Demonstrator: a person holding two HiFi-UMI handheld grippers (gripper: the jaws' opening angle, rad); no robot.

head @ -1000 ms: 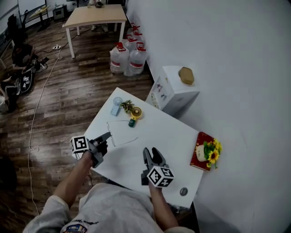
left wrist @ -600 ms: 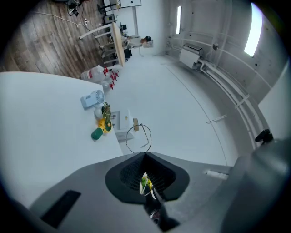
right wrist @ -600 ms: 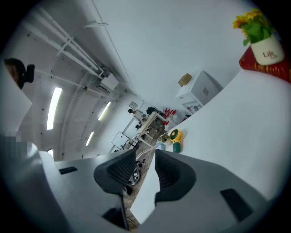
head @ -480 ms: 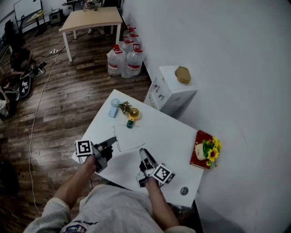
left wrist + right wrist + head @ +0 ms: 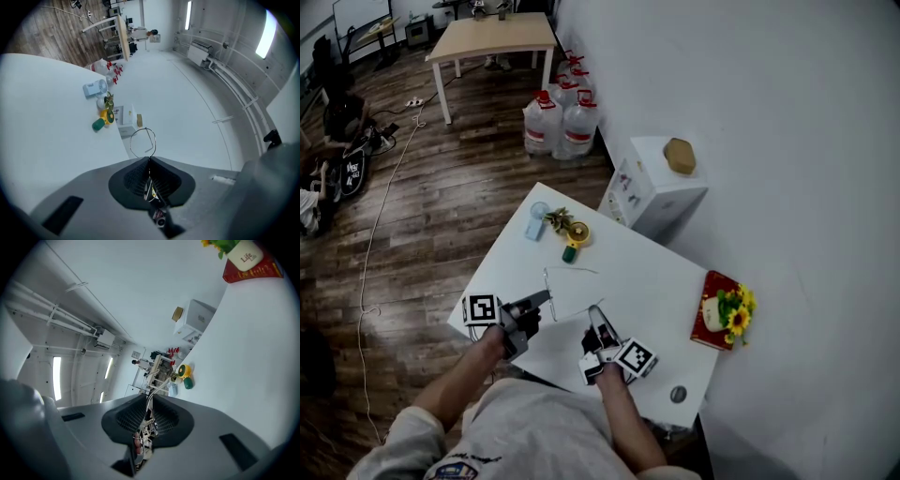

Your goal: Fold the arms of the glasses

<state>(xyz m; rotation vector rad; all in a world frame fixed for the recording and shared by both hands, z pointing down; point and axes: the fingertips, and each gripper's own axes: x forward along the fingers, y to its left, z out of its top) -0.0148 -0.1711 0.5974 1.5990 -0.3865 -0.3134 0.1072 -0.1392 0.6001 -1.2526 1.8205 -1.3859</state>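
Holding glasses (image 5: pixel 142 141) above white table (image 5: pixel 652 272), left claw (image 5: pixel 546 298) pinching the frame, right claw (image 5: pixel 596 313) just closing on one thin arm (image 5: pixel 153 383).

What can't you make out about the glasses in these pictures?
- The glasses, head view: wire frame too thin and small to tell whether either arm is folded.
- Left gripper view: one lens rim shows; the rest is hidden behind the fingers.
- A small dark round thing near the table corner, head view: too small to identify.
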